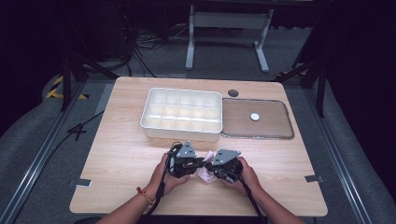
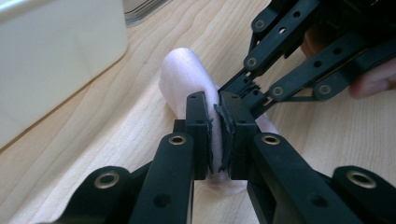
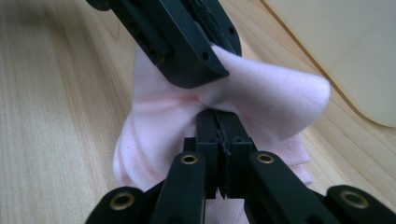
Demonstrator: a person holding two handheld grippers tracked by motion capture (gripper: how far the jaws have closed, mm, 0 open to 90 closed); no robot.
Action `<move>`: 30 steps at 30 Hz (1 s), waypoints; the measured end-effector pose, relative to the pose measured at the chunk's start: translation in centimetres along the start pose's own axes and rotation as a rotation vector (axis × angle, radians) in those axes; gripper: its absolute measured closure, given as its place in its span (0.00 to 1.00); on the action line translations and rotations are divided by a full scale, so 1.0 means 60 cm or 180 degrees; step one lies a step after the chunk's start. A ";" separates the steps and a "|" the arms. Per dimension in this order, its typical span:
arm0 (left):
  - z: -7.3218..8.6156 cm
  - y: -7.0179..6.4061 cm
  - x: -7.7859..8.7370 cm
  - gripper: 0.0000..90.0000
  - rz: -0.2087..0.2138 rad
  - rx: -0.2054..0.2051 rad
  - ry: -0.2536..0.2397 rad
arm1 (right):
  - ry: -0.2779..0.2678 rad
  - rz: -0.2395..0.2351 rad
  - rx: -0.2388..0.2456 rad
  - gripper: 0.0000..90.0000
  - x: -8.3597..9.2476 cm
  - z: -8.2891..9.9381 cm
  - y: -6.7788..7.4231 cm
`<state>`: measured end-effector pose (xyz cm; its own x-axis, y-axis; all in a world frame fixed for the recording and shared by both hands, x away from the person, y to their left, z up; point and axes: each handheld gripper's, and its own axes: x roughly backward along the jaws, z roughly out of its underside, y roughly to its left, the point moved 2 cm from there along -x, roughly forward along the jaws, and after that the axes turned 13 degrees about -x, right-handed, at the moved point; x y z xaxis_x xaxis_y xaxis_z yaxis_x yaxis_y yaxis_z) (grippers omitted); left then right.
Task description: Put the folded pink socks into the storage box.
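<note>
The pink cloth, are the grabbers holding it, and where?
Yes. The left gripper and right gripper each pinch a fold of the pink cloth.

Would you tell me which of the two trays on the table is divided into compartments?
The white tray on the left, nearer the table's middle: a grid of walls splits it into cells. The flat clear tray to its right is undivided, with one small white disc.
</note>
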<state>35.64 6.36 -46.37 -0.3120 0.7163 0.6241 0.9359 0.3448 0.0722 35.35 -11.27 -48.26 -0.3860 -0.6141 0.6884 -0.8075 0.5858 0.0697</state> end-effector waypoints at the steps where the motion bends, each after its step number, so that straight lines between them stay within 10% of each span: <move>1: 0.001 0.004 0.002 0.92 -0.0023 0.0001 0.0003 | -0.0013 0.0002 0.0012 0.95 0.003 0.000 -0.001; 11: 0.004 0.012 0.011 0.92 -0.0116 0.0014 0.0015 | 0.0016 -0.0013 -0.0062 0.93 0.038 0.011 -0.024; 30: -0.006 -0.018 -0.005 0.90 -0.0010 -0.0281 0.0137 | 0.0073 -0.0030 -0.0092 0.93 0.019 0.018 -0.017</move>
<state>34.79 5.56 -46.39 -0.3094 0.6879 0.6566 0.9463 0.2907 0.1414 35.22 -13.15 -48.33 -0.3679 -0.6075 0.7040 -0.7977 0.5953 0.0969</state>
